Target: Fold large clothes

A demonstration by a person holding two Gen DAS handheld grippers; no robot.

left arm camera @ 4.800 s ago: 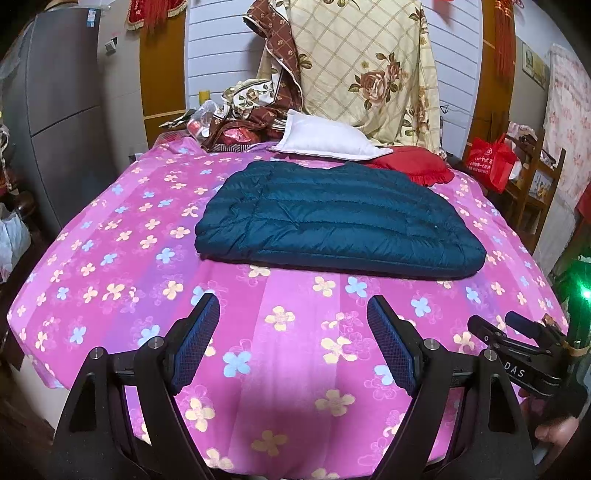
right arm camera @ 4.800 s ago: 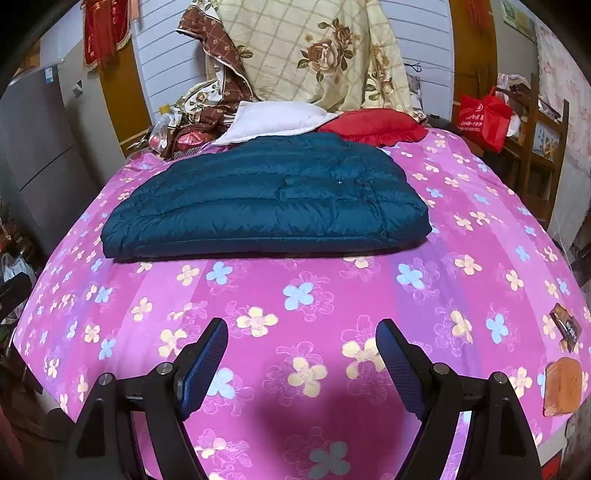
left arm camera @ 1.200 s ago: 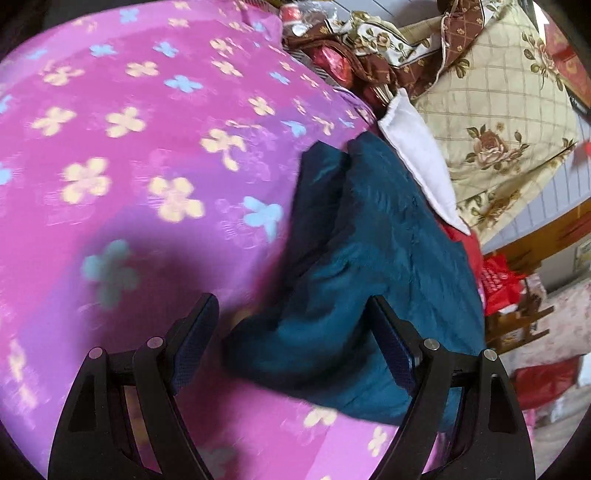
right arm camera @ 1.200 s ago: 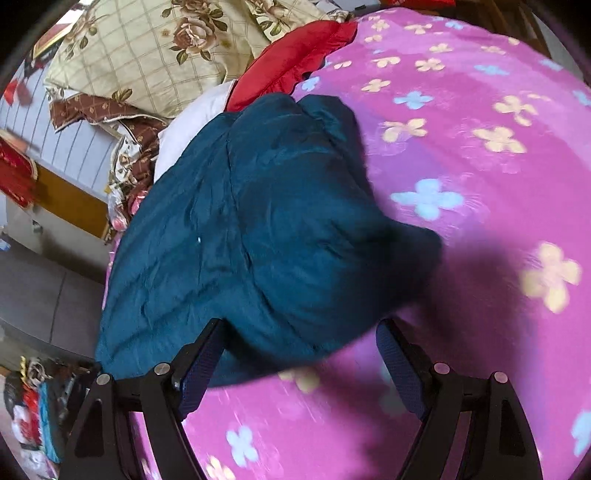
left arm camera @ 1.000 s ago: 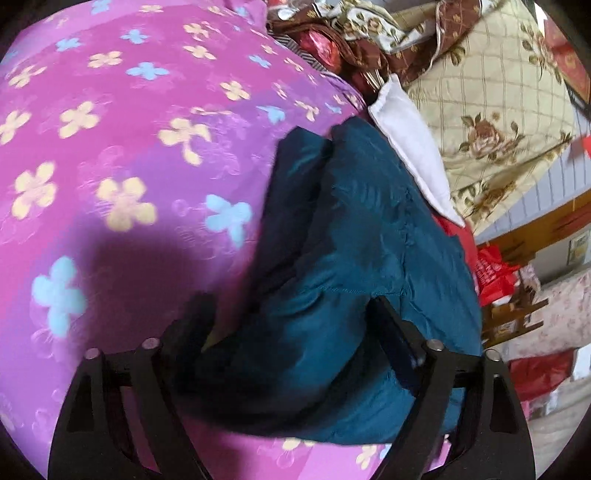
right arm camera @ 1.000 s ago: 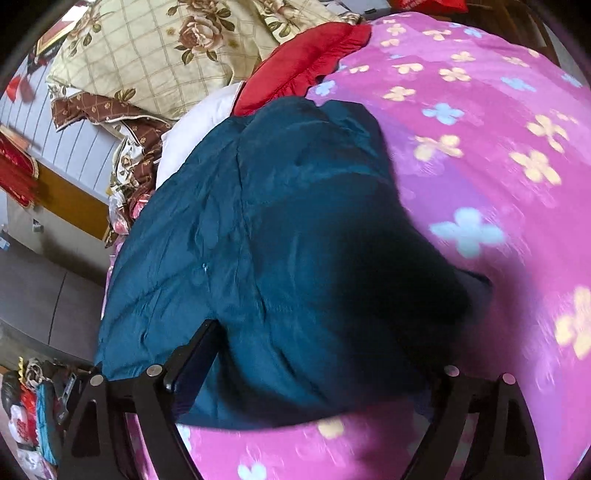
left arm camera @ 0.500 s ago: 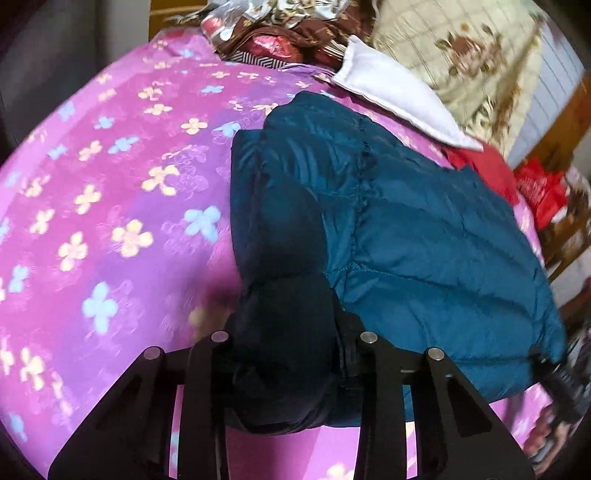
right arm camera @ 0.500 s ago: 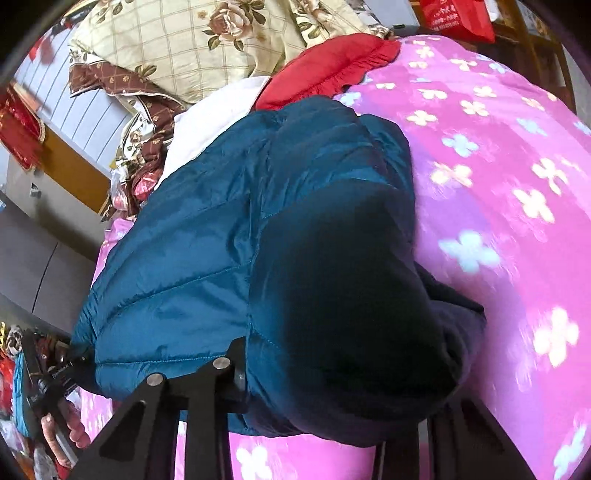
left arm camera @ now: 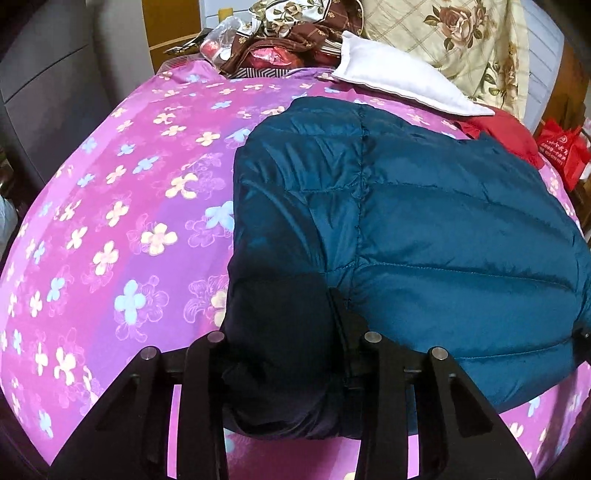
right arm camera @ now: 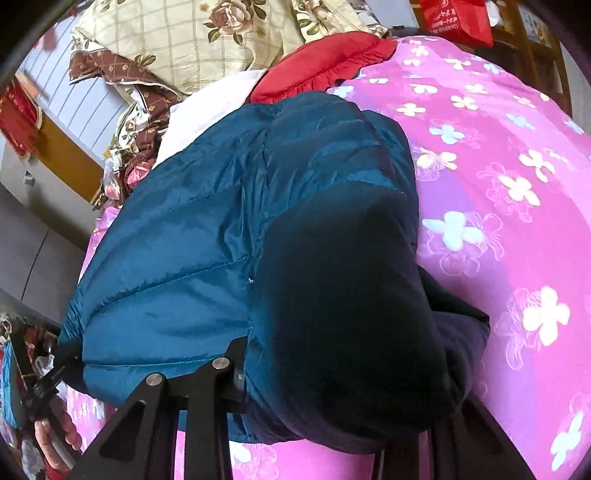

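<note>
Teal down jacket (left arm camera: pixel 424 229), on a pink floral bedsheet (left arm camera: pixel 110 206), long axis running left to right across the bed. Left gripper (left arm camera: pixel 280 354) clamps its near-left corner; right gripper (right arm camera: pixel 332 387) clamps the near-right corner. Far side: white pillow (left arm camera: pixel 391 81), red cushion (right arm camera: pixel 325 62), rose-print quilt (right arm camera: pixel 207 33), red bag (left arm camera: pixel 561 147).

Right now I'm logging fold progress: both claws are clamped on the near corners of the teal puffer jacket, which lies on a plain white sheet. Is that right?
Not quite. The sheet is pink-purple with a flower print, not plain white, as the left wrist view shows. The rest holds: the left claw and right claw are each clamped on a near corner of the teal puffer jacket.
</note>
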